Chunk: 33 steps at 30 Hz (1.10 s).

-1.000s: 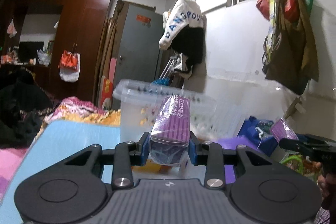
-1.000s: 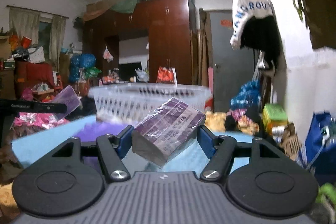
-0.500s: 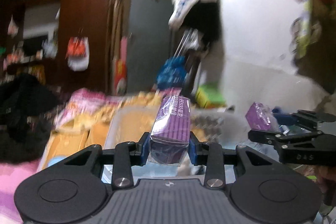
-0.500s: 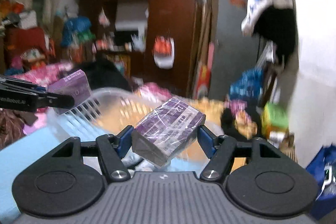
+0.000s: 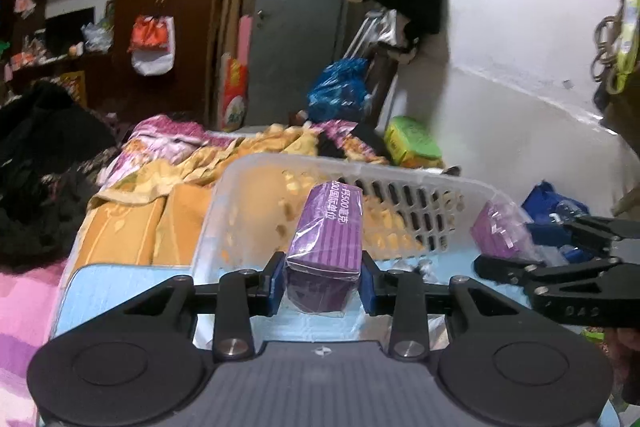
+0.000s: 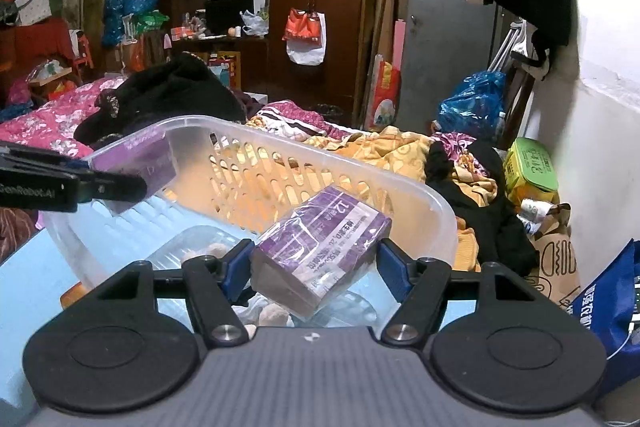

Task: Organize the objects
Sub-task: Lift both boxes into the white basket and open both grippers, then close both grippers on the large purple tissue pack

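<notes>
Both tongs hover at the translucent plastic slotted basket (image 6: pixel 400 187), ready to drop in their loads: left tongs (image 5: pixel 323 281) clench one purple shrink-wrapped box (image 5: pixel 328 239) upright, right tongs (image 6: pixel 316 267) clench another tilted purple box (image 6: pixel 320 251).

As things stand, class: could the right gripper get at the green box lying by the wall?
Probably not yet. The right gripper is shut on a wrapped purple box, so its fingers are occupied. It hangs over the slotted plastic basket; the green box lies beyond that rim and piled clothes.
</notes>
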Each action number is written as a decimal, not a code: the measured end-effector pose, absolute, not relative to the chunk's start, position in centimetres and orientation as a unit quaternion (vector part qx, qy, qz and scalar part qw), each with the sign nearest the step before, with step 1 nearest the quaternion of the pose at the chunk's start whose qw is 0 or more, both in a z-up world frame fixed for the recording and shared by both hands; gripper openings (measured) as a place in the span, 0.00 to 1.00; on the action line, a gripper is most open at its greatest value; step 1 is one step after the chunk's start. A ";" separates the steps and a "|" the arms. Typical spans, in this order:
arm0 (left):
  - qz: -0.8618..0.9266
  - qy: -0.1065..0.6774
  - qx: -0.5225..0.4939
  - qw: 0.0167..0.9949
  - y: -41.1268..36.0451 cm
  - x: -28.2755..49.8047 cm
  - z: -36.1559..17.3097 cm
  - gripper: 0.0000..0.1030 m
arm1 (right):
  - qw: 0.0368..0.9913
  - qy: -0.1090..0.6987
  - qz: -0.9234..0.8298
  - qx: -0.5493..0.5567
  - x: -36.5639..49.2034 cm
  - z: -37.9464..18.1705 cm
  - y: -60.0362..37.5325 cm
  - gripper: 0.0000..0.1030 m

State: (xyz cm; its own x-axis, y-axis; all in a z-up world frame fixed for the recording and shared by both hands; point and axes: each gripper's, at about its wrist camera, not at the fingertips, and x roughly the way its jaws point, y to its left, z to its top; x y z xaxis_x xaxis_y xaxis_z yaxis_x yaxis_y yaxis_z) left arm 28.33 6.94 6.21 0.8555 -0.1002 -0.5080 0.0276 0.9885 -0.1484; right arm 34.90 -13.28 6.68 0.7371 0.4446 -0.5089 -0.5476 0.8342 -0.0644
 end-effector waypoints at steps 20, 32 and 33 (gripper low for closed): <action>-0.138 0.120 -0.030 0.983 6.6 9.7 -2.2 0.85 | 0.926 0.121 0.357 -0.012 18.8 -0.6 -25.1 1.00; -0.210 0.131 0.009 0.969 4.7 9.3 -5.5 0.77 | 0.905 0.133 0.401 -0.042 20.6 -1.9 -22.0 0.80; -0.212 0.135 0.008 0.968 4.5 9.6 -5.7 0.73 | 0.903 0.135 0.405 -0.045 21.0 -1.9 -21.9 0.78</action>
